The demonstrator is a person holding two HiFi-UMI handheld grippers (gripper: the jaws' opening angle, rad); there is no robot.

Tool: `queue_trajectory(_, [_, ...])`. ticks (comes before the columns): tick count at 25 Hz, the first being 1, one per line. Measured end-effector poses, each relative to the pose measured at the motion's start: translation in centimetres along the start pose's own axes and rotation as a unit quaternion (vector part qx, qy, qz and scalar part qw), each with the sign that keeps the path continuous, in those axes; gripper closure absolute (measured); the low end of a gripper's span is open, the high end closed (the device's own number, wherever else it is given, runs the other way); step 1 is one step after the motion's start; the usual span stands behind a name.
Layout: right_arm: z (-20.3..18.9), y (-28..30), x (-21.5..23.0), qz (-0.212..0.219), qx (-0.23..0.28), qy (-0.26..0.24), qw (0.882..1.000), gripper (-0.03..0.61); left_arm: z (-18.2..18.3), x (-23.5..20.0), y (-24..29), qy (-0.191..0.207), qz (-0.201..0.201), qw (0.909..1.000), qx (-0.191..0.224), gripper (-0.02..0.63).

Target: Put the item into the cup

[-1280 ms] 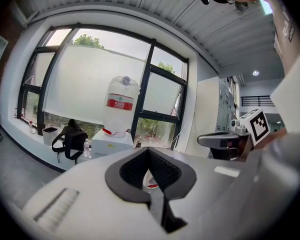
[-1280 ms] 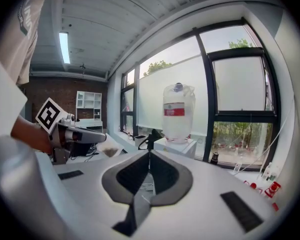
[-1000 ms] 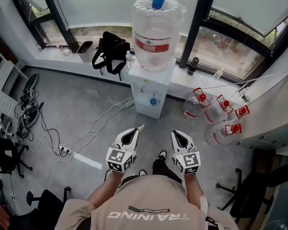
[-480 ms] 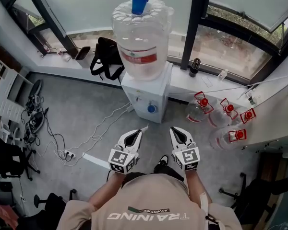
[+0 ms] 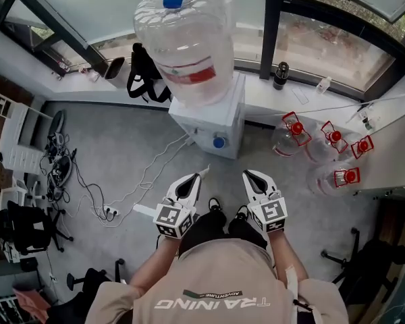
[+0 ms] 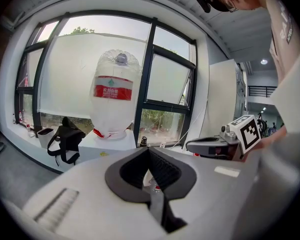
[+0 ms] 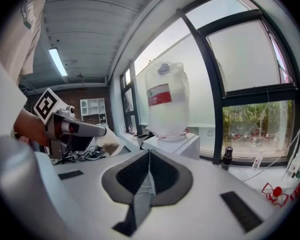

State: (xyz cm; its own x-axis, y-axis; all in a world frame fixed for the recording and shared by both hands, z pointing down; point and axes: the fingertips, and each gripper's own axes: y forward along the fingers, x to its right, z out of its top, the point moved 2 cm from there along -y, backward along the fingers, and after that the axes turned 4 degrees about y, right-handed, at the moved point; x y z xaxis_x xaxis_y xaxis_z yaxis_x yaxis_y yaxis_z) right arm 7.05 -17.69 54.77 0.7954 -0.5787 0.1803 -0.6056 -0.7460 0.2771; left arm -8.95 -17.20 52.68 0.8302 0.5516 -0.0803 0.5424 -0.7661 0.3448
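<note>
A grey floor (image 5: 121,147) runs to tall windows (image 5: 324,39) in dark frames, daylight pouring in over a pale sill (image 5: 304,110). A white water dispenser (image 5: 212,123) stands against it, 4 red-capped jugs (image 5: 324,154) to one side. Cables (image 5: 88,187) trail to a power strip (image 5: 110,212). White shelving (image 5: 13,137) and a black office chair (image 5: 27,225) line the left edge.

White paper cup (image 7: 108,145), brownish inside, held in fingers of left gripper (image 5: 201,177), thin pale item (image 7: 148,183) pinched in right gripper (image 5: 247,175)
</note>
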Motion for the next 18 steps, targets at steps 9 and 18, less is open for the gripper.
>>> queue_trajectory(9, [1.2,3.3,-1.0,-0.043,-0.005,-0.016,0.999,0.566,-0.7,-4.1,2.2,0.001,-0.047,0.9989,-0.001,0.606])
queue_trajectory(18, [3.3,7.0,-0.4,-0.071,-0.002,-0.038,0.997,0.566,-2.2,-8.3,6.5,-0.008,-0.087,0.9961,-0.015,0.606])
